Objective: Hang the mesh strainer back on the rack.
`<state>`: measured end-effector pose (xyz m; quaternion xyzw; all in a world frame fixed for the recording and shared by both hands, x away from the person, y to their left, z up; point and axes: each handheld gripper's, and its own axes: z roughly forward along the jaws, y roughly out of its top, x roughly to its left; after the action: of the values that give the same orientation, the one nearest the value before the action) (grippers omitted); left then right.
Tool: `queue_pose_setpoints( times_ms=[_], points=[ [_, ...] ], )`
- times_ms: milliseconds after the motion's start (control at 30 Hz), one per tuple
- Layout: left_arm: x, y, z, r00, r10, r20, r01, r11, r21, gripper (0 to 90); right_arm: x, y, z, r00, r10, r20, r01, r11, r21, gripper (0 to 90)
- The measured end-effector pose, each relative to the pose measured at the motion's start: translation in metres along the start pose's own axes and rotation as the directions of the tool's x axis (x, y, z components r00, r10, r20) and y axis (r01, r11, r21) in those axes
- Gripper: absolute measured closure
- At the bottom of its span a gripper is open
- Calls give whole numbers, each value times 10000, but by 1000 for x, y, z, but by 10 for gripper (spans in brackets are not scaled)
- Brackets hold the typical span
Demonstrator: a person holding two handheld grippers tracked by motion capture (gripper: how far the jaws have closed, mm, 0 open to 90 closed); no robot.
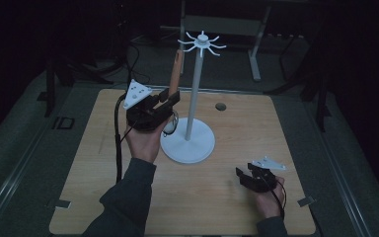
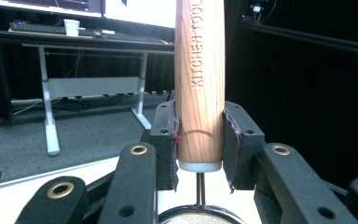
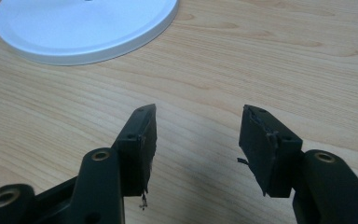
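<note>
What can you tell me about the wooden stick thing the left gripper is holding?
It is a strainer with a round, light wooden handle, with KITCHEN TOOL printed along it. A pale cap closes the handle's lower end, a thin metal stem runs down from it, and a fine mesh bowl with a metal rim sits below. It stands nearly upright, handle up. The left gripper is shut on the handle near the bottom, a pad on each side. It is held above the table beside the white stand.

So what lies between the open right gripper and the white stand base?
Nothing: bare wooden table separates the right gripper from the stand base, as the right gripper view shows.
</note>
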<state>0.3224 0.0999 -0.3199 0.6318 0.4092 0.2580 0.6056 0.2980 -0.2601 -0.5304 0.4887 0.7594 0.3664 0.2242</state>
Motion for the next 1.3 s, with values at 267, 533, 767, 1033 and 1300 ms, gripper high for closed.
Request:
queue_pose_setpoints(
  times_ms=[267, 533, 767, 1033, 1300],
  points=[
    [0, 5, 2, 10000, 2, 95, 0, 9999, -171, 689, 0, 0, 0, 10000, 4, -2, -4, 10000, 5, 459],
    [-2, 9, 8, 9999, 94, 132, -93, 9999, -73, 689, 0, 0, 0, 10000, 17, -8, -17, 10000, -9, 459],
    [-2, 8, 12, 9998, 109, 145, -109, 9999, 29, 689, -1, 0, 1, 10000, 41, -3, -41, 10000, 15, 459],
    [-3, 9, 16, 9998, 111, 141, -112, 9999, 78, 689, -1, -1, 1, 10000, 19, -4, -19, 10000, -2, 459],
    [-3, 7, 21, 9999, 83, 126, -86, 9998, 176, 689, -2, -1, 0, 10000, 23, 16, -23, 10000, 1, 457]
  ],
)
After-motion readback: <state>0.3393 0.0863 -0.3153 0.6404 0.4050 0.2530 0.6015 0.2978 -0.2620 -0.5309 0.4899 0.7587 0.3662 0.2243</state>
